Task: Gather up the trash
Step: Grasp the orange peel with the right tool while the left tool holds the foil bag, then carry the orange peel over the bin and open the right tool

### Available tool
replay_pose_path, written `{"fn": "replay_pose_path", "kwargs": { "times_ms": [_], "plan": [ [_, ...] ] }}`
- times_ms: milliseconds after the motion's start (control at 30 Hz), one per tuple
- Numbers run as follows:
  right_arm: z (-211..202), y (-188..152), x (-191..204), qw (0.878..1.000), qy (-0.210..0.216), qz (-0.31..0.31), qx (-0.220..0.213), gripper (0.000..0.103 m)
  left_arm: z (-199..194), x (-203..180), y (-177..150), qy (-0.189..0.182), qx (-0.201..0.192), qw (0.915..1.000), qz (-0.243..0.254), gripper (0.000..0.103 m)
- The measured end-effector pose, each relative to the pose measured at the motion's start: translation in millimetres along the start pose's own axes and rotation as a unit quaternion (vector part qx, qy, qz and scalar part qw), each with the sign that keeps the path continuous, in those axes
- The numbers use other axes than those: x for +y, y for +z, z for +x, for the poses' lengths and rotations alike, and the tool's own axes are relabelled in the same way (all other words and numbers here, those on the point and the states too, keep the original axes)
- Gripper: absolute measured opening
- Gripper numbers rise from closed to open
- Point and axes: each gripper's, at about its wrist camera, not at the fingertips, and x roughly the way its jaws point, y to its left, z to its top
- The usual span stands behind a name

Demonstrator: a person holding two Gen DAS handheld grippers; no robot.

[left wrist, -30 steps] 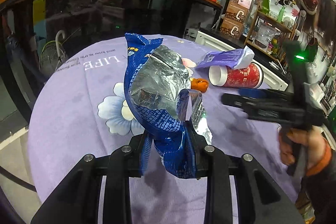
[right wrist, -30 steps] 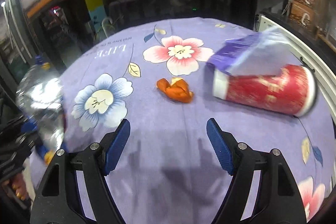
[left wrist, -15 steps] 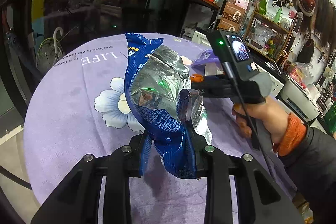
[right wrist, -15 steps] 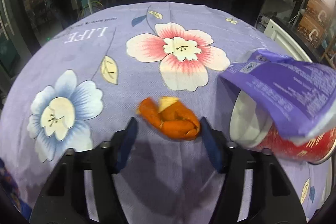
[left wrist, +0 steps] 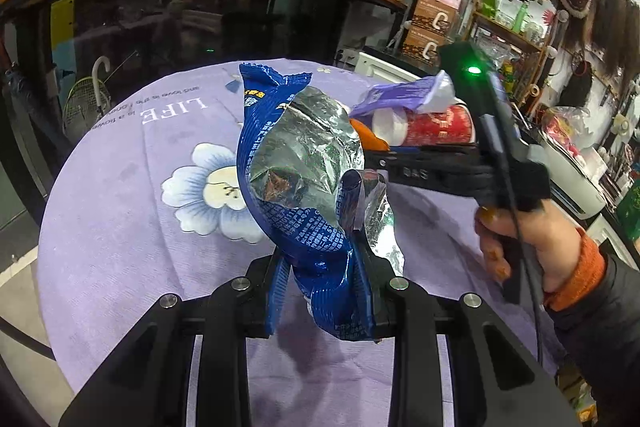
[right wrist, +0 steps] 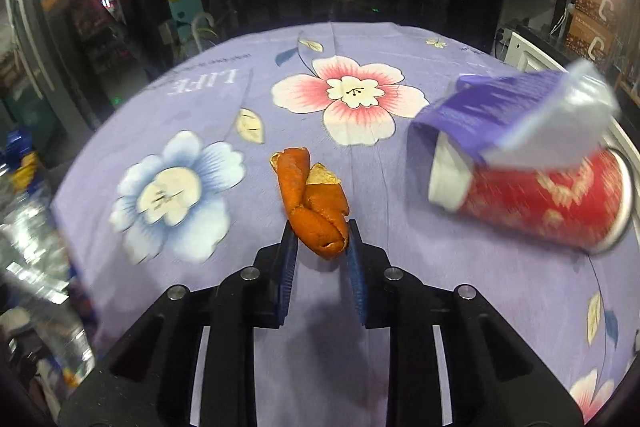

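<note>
Left gripper [left wrist: 324,291]: clamped on blue foil bag [left wrist: 296,167], held above cloth [left wrist: 120,227]. Right gripper [right wrist: 320,247]: jaws closing, pads touching orange peel [right wrist: 312,203] between them, beside red cup [right wrist: 536,199].

Both views are fisheye and ride on the hand-held tools, looking forward and steeply down along the fingers at the purple flowered tabletop [left wrist: 120,211], close above it. The left wrist view faces the dark glass cabinet [left wrist: 192,23] and takes in the right claw [left wrist: 374,157] from the side. The 2 views share the red cup [right wrist: 536,203], the orange peel [right wrist: 312,203] and the "LIFE" lettering [right wrist: 204,83].
</note>
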Motion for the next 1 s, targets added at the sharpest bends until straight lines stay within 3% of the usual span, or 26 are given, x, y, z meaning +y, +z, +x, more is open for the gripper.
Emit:
{"fn": "replay_pose_path", "kwargs": {
  "times_ms": [133, 333, 667, 833, 1000],
  "plan": [
    [-43.3, -27.0, -11.2, 0.999, 0.013, 0.021, -0.022, 0.025, -3.7, -19.6, -2.2, -0.014, -0.004, 0.9997, 0.020, 0.029],
    [-119.2, -83.4, -50.0, 0.996, 0.003, 0.065, -0.069, 0.025, -3.9, -78.8, -9.9, -0.054, -0.002, 0.9959, 0.074, 0.029],
    [-237.4, -210.4, -146.9, 0.976, -0.119, 0.138, -0.116, 0.025, 8.5, -213.8, -30.9, -0.149, 0.013, 0.9751, 0.164, 0.030],
    [-253.9, -272.4, -205.5, 0.960, -0.170, 0.204, -0.093, 0.025, 19.9, -273.3, -37.9, -0.198, 0.023, 0.9619, 0.187, 0.030],
    [-232.3, -326.7, -269.1, 0.940, -0.191, 0.278, -0.055, 0.025, 38.2, -328.6, -50.2, -0.229, 0.041, 0.9501, 0.208, 0.030]
  ]
}}
